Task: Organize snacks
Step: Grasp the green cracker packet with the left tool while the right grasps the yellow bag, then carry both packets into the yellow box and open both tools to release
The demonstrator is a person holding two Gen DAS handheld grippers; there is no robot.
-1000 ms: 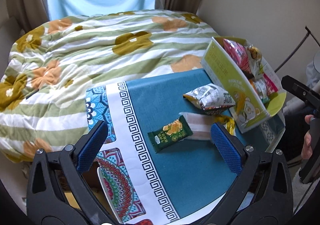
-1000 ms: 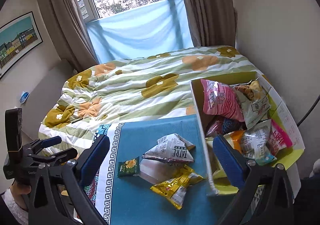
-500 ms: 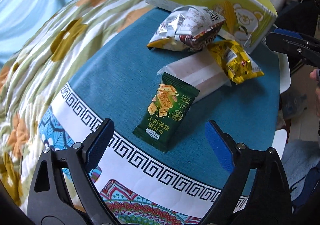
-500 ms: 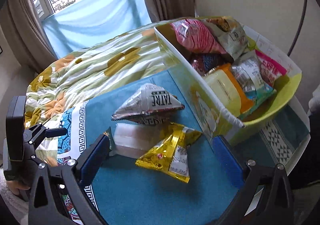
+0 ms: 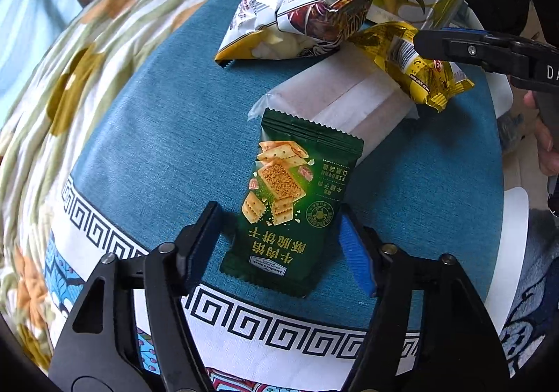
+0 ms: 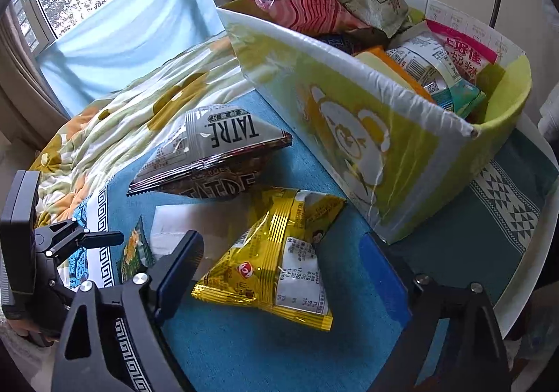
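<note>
A dark green cracker packet (image 5: 293,203) lies flat on the teal cloth, its near half between the fingers of my left gripper (image 5: 279,247). Those jaws are closing and a gap shows at the left pad. A yellow snack bag (image 6: 276,263) lies between the fingers of my right gripper (image 6: 283,270), whose jaws are also closing without touching it. A white packet (image 5: 335,105) lies under the green packet's far end. Behind it sits a silver bag (image 6: 213,151). The yellow-green bear-print box (image 6: 367,133) holds several snack bags.
The teal cloth (image 5: 157,147) covers a round white table whose rim (image 5: 513,235) shows on the right. A floral quilt (image 6: 115,119) on a bed lies beyond the table. The right gripper's finger (image 5: 454,46) crosses over the yellow bag (image 5: 419,74).
Both grippers have dropped close to the table and their jaws have narrowed. The left one rolled and now straddles the green packet. The right one straddles the yellow bag.
</note>
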